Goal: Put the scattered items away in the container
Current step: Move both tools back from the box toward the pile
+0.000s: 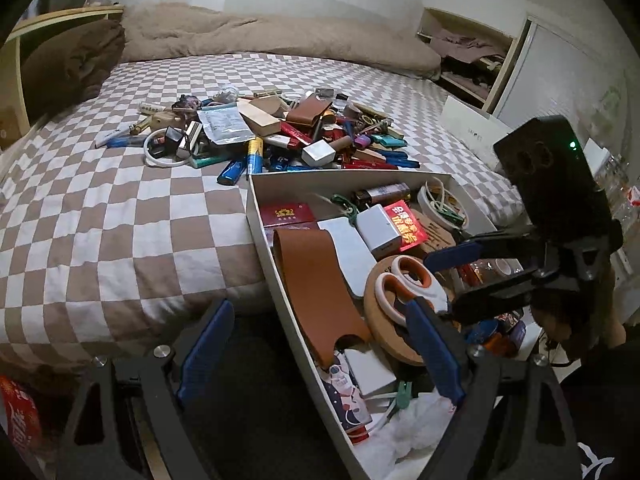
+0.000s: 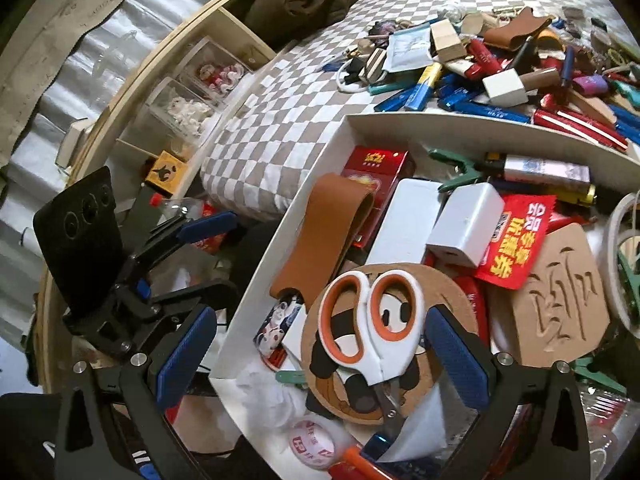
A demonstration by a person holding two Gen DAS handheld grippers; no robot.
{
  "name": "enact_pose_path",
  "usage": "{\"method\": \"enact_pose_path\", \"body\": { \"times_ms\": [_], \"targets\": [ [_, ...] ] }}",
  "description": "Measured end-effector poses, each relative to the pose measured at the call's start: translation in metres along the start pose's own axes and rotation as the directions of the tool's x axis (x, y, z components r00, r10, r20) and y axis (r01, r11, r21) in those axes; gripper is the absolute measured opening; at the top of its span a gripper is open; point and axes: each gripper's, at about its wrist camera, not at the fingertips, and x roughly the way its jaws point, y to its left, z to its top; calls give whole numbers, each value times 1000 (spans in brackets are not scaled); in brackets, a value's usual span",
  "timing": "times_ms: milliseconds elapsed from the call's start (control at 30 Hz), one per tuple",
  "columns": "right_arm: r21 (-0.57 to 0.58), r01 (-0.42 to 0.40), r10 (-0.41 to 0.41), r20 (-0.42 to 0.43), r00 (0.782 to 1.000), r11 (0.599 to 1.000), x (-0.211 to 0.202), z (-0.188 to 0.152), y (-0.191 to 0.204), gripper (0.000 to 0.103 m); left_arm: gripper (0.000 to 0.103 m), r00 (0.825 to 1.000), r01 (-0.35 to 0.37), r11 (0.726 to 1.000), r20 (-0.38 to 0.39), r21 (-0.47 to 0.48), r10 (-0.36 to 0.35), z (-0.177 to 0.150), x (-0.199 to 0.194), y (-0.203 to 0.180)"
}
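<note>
A: Where do you stand in the job?

B: Between picks, I'd judge. Your right gripper (image 2: 320, 354) is spread wide over the white container (image 2: 288, 216), and the scissors (image 2: 370, 320) lie flat on a round cork coaster (image 2: 452, 292) between its blue pads, touched by neither. They look already set down.

A: And your left gripper (image 1: 320, 354)?

B: Also wide, holding nothing. In its own view it straddles the container's near wall at lower centre, one finger outside over the checked bedspread (image 1: 120, 220), the other over the box contents.

A: So what does the next move call for?

B: Lift clear of the box and carry a gripper to the upper middle of the frame, where the pile of scattered items (image 1: 288, 136) lies on the bed just beyond the container's far wall. The pile is well apart from both sets of fingers. Pick a piece at the pile's edge, such as the blue lighter (image 1: 232, 172) nearest the box; the heap is tangled, so a mid-pile grab would likely drag neighbours.
</note>
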Motion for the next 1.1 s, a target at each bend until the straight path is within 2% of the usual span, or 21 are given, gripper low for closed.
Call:
{"method": "enact_pose_path", "body": {
  "times_ms": [233,433,500,567,767,933,1100],
  "targets": [
    [34,40,-43,85,995,999,-27,5,-11,103,88,1000,-5,1000,-10,20,5,-1,7,-4],
    [36,130,-134,156,979,991,-46,11,-17,103,89,1000,-1,1000,1,8,1,8,13,-5],
    [31,143,-147,166,975,989,-50,12,-19,103,100,1000,-2,1000,3,0,2,12,14,-5],
    [25,162,-164,180,970,987,-54,14,-20,103,103,1000,-8,1000,17,-8,8,18,15,-5],
    [15,219,-217,214,952,976,-64,19,-26,103,103,996,-33,998,76,-50,37,39,16,0],
    [14,255,-250,245,937,967,-72,21,-32,103,103,995,-34,997,87,-76,41,50,20,4],
    [20,296,-290,275,917,955,-80,25,-37,103,103,992,-78,995,99,-64,84,61,24,1]
  ]
}}
